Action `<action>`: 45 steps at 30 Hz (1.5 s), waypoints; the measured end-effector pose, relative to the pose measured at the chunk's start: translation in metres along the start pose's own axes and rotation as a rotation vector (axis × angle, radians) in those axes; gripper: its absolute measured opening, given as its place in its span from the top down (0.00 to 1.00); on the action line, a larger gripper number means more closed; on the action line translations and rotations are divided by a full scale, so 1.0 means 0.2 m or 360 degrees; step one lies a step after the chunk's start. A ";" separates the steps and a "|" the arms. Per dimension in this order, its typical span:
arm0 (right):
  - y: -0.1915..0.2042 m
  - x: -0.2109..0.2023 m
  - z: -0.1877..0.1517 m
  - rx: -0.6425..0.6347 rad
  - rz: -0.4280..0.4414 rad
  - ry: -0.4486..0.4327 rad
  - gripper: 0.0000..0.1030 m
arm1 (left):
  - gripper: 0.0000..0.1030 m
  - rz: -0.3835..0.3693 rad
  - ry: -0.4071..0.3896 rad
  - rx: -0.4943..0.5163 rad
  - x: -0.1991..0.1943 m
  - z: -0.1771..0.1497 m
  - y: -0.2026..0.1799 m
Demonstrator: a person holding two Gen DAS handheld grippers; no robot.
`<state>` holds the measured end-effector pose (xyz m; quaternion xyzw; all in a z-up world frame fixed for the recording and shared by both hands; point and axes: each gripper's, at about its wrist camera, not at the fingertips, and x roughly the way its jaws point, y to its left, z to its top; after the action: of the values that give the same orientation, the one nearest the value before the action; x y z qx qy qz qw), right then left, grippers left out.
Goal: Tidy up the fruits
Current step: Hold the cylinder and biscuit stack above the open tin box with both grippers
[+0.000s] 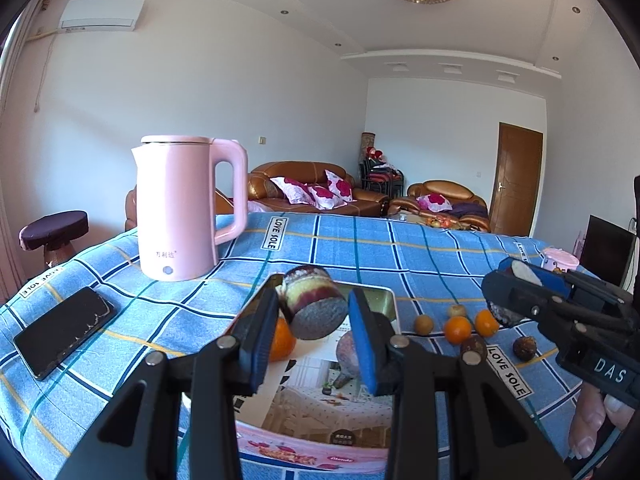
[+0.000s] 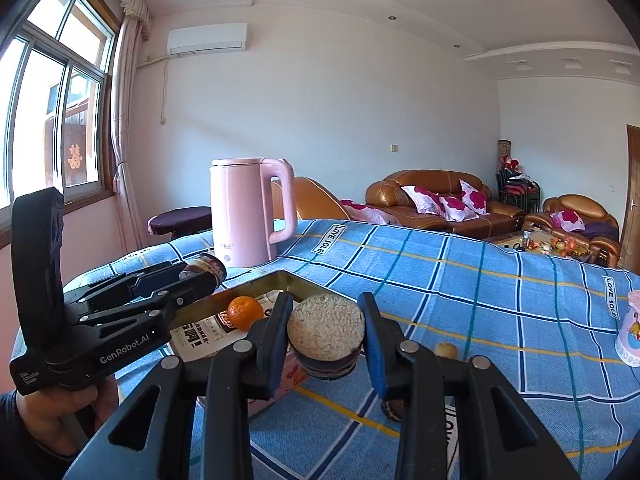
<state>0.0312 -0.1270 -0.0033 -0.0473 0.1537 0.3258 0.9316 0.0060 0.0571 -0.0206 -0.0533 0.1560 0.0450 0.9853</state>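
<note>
My left gripper is shut on a layered purple-and-yellow cylinder with a grey speckled end, held above a gold-rimmed box. In the box lie an orange and a greyish-purple round fruit. To the right, my right gripper is shut on a dark cylinder with a beige grainy face. Below it, several small fruits lie on the blue checked cloth, among them two oranges and dark brown ones. In the right wrist view my right gripper hovers beside the box, with my left gripper further left.
A pink kettle stands at the back left of the table, and a black phone lies at the left edge. A pink cup stands at the far right. A person's hand holds the left gripper's handle. Sofas stand beyond the table.
</note>
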 end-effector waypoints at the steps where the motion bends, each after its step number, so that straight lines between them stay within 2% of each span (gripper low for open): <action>1: 0.01 0.02 0.00 -0.0008 0.0010 0.0004 0.65 | 0.64 0.0006 0.0006 -0.0001 0.00 0.00 0.01; 18: 0.17 0.22 0.04 -0.0062 0.0128 0.0082 0.65 | 0.64 0.0085 0.0122 -0.0025 0.06 -0.02 0.13; 45: 0.24 0.37 -0.04 -0.0068 0.0155 0.0218 0.65 | 0.64 0.0090 0.0267 -0.0003 0.14 -0.09 0.15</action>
<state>0.0549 -0.0477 -0.0343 -0.0819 0.2121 0.3699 0.9008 0.0245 0.0864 -0.0484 -0.0535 0.2394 0.0685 0.9670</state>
